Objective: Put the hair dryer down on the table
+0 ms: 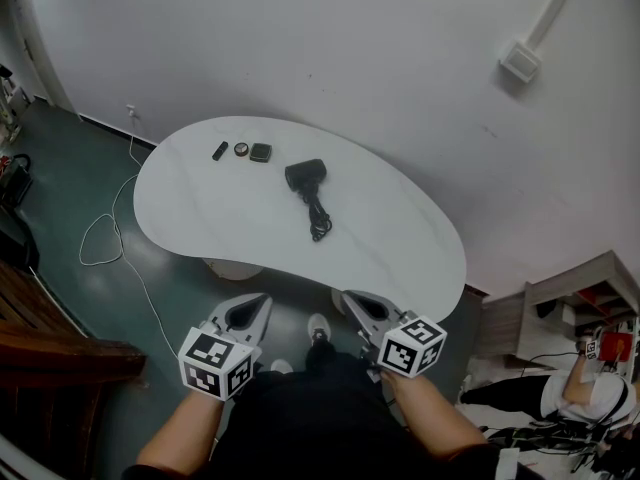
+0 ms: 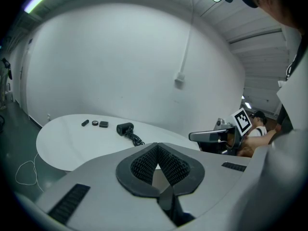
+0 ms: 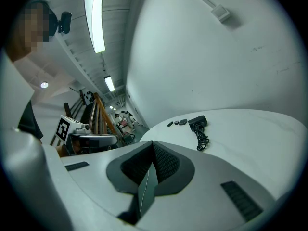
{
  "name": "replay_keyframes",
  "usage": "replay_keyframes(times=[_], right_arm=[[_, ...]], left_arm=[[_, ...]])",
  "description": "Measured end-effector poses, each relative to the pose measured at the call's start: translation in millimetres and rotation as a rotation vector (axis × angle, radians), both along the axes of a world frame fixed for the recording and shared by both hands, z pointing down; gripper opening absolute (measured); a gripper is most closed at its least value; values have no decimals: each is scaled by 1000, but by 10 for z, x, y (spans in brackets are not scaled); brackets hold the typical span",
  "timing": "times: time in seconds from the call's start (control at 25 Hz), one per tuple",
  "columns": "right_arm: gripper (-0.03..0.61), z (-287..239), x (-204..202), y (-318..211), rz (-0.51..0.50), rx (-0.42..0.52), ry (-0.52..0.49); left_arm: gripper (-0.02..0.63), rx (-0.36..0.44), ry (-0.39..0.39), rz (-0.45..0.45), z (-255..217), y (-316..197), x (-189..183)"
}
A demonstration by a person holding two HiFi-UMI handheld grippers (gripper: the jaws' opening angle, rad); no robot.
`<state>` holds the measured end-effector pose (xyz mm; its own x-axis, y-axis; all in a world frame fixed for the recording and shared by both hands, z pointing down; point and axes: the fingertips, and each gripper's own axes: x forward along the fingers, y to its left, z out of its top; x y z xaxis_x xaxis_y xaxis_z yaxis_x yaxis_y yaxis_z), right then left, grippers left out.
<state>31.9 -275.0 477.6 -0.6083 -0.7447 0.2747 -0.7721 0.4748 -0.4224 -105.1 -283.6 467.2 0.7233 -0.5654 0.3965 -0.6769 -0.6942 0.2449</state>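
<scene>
A black hair dryer (image 1: 305, 174) lies on its side on the white oval table (image 1: 400, 248), its coiled black cord (image 1: 318, 220) trailing toward me. The left gripper view shows the hair dryer (image 2: 125, 128) far off, and so does the right gripper view, where the hair dryer (image 3: 198, 122) lies with its cord (image 3: 201, 141). My left gripper (image 1: 262, 298) and right gripper (image 1: 348, 296) hang close to my body, short of the table's near edge and well apart from the dryer. Both are shut with nothing between their pads, as the left gripper (image 2: 157, 145) and right gripper (image 3: 153, 142) show in their own views.
Three small dark items (image 1: 241, 150) sit in a row at the table's far left. A white cable (image 1: 108, 230) loops over the green floor at the left. Dark wooden furniture (image 1: 50, 348) stands at the lower left, shelves (image 1: 570, 303) and a person (image 1: 585, 393) at the right.
</scene>
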Motion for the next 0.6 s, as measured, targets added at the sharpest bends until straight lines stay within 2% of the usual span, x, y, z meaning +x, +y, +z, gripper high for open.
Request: replay_keyframes(times=[0.6], right_arm=[[8, 18, 12, 3, -1, -2, 7]], left_arm=[[11, -3, 1, -4, 16, 2, 7]])
